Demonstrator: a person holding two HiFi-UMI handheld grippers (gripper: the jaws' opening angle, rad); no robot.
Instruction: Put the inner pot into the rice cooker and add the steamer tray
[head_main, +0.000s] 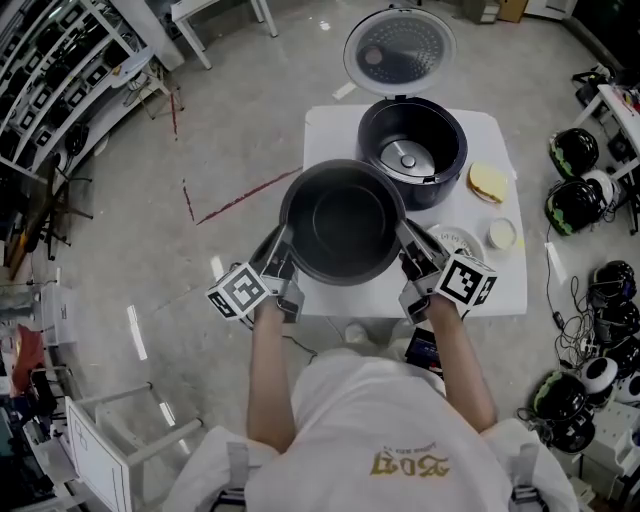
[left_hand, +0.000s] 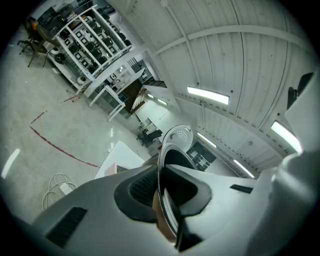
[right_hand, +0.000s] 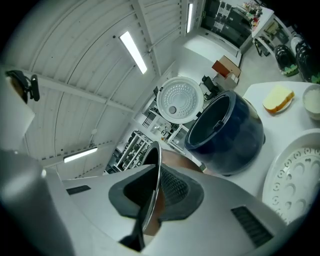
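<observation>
Carrying the pot (head_main: 343, 222) two-handed here. It's hanging in the air just in front of the cooker (head_main: 455, 172), on the person's side, not over the opening yet. The left hand-held gripper (head_main: 284, 252) is pinched nearly closed on the pot's rim, with the thin wall sandwiched between its pads. The right hand-held gripper (head_main: 411, 252) has the same sort of bite on the opposite side. Both gripper views show the rim running straight through the jaws, so nothing looks loose.

My take on doing this bit well: hold both sides at the same height so the pot sits flat. Then carry it away from the person until it's dead centre over the cooker's mouth before lowering. The lid (head_main: 400, 50) stands open behind the cooker, so there's room to come straight down. The fit looks snug, so I'd guess any tilt makes the pot's bottom edge catch on the cooker's rim. Go slow on the last stretch and only let go once it's seated, both sides together, or it could drop crooked.

The tray (head_main: 458, 238) waits on the table (head_main: 330, 135) at the cooker's front right, partly under the right hand-held gripper. That's next once the pot is in.
</observation>
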